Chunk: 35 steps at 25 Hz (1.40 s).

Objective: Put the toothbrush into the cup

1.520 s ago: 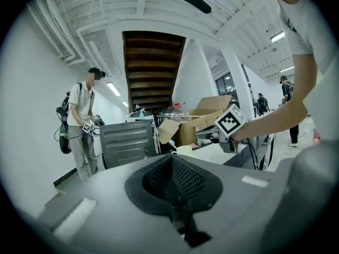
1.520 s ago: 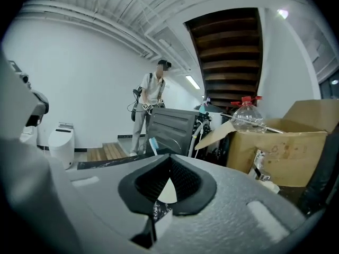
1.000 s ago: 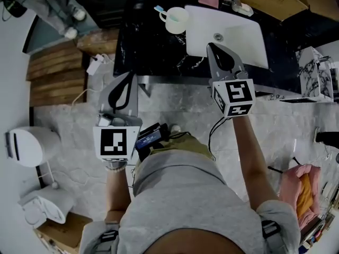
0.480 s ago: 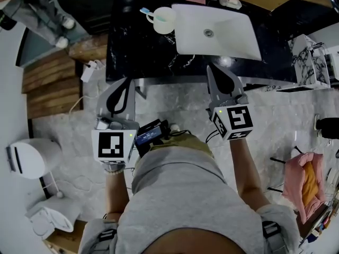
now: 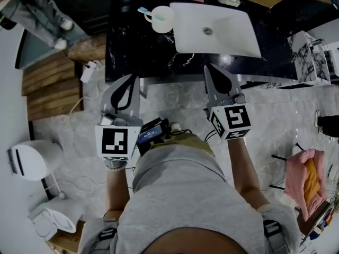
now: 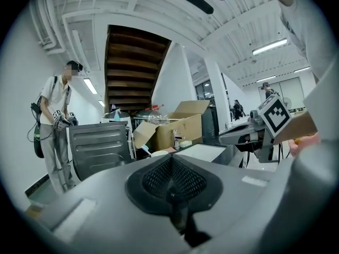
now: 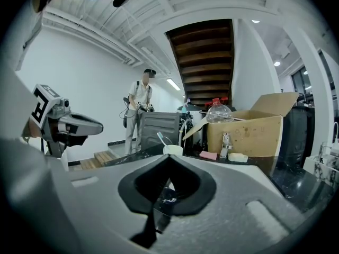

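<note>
The toothbrush (image 5: 143,10) is already leaning leftward in the cup (image 5: 164,21) on the counter (image 5: 137,52). The left tongs (image 5: 131,79) and right tongs (image 5: 208,70), both pressed together and empty, are hovering short of it, the cup lying ahead between them.

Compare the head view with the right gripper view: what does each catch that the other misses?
Head view only: the white sink and the pink cloth. Right gripper view only: the clear bottle and the dark stair underside. Both: the cup with the toothbrush standing in it, on the black counter, and the left tongs, shut.
</note>
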Motion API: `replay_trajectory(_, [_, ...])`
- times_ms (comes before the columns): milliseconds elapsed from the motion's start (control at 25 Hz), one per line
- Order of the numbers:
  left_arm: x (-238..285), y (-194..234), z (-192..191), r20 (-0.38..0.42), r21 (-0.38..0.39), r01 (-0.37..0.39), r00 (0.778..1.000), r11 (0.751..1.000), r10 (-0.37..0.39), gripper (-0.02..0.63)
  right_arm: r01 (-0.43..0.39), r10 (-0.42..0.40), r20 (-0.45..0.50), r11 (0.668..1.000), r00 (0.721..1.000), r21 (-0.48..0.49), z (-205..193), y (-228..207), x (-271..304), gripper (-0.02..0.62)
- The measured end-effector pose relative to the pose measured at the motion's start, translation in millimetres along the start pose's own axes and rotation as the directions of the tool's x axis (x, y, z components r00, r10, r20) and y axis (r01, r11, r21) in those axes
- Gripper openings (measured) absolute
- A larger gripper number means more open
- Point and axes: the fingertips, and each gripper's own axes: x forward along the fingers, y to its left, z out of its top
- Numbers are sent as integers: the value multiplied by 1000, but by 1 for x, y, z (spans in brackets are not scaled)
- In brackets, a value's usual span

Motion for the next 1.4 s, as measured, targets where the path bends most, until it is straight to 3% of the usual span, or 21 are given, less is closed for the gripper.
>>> replay_trajectory(1400, [-5,11,10,21,5,-32,999,999,32,11,-20,20,34,1000,999,3,15,19,-4,0])
